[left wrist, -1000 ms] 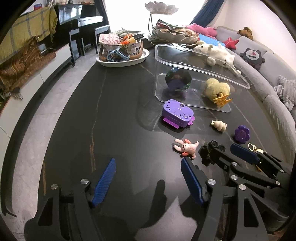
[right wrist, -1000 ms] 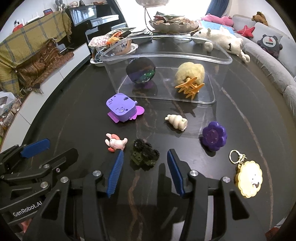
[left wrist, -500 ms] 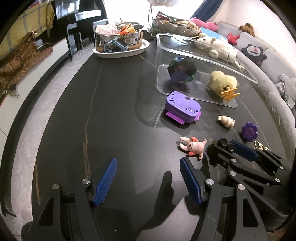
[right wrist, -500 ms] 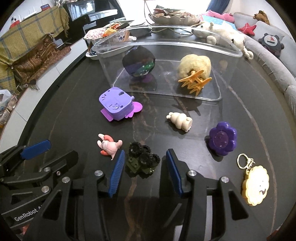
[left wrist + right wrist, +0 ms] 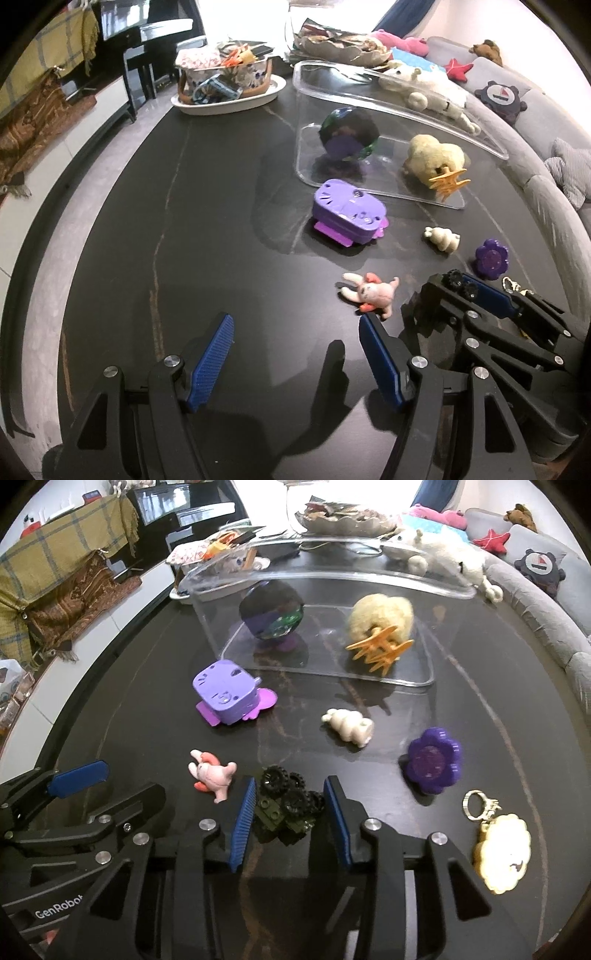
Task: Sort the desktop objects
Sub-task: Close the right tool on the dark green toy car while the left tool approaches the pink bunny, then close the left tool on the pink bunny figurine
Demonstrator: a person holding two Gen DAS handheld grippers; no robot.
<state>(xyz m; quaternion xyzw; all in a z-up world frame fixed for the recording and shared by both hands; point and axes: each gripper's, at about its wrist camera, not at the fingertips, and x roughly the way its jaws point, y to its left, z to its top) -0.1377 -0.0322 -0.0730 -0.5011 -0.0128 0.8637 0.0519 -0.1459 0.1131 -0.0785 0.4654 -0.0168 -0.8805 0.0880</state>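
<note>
My right gripper (image 5: pixel 290 805) has its blue pads on both sides of a dark green toy car with black wheels (image 5: pixel 288 805); the jaws look closed against it on the black table (image 5: pixel 129 709). My left gripper (image 5: pixel 295 354) is open and empty, low over the table; the pink bunny (image 5: pixel 371 293) lies just past its right fingertip. A purple cat-face box (image 5: pixel 225 696), a cream figurine (image 5: pixel 349 727), a purple flower (image 5: pixel 434 760) and a yellow keychain (image 5: pixel 498 845) lie in front of a clear plastic bin (image 5: pixel 413 583) holding a dark ball, a yellow plush and an orange clip.
A white dish with a cluttered basket (image 5: pixel 229 81) stands at the far left of the table. A shell-shaped bowl (image 5: pixel 340 42) and a white plush (image 5: pixel 424 85) are behind the bin. A grey sofa (image 5: pixel 535 122) runs along the right edge.
My right gripper moved forward around the toy car and its jaws narrowed onto it. The left gripper edged forward, still open.
</note>
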